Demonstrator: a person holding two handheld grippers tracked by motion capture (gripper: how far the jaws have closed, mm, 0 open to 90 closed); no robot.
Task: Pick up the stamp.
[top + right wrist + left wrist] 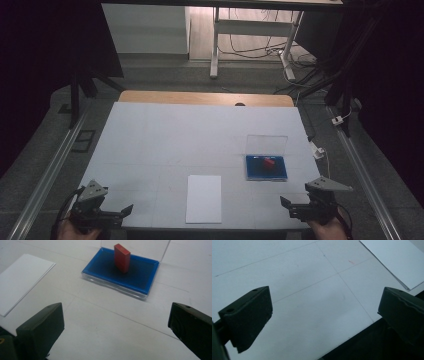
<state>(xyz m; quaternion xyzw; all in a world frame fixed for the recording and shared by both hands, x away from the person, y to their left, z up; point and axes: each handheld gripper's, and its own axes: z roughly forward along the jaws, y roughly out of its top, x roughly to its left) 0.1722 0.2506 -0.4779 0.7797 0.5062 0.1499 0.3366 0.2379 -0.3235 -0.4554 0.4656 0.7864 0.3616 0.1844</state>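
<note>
A blue ink pad lies in a clear case with its lid standing open, right of the table's middle. A small red stamp block stands upright on the pad. A white sheet of paper lies near the front edge. My left gripper hovers open over the front left corner, nothing between its jaws. My right gripper is open at the front right, facing the pad from a short way off.
The white table cover ends at a wooden strip at the back. Metal rails run along both sides of the table. A white plug and cable lie off the right edge. Desk legs and cables stand beyond.
</note>
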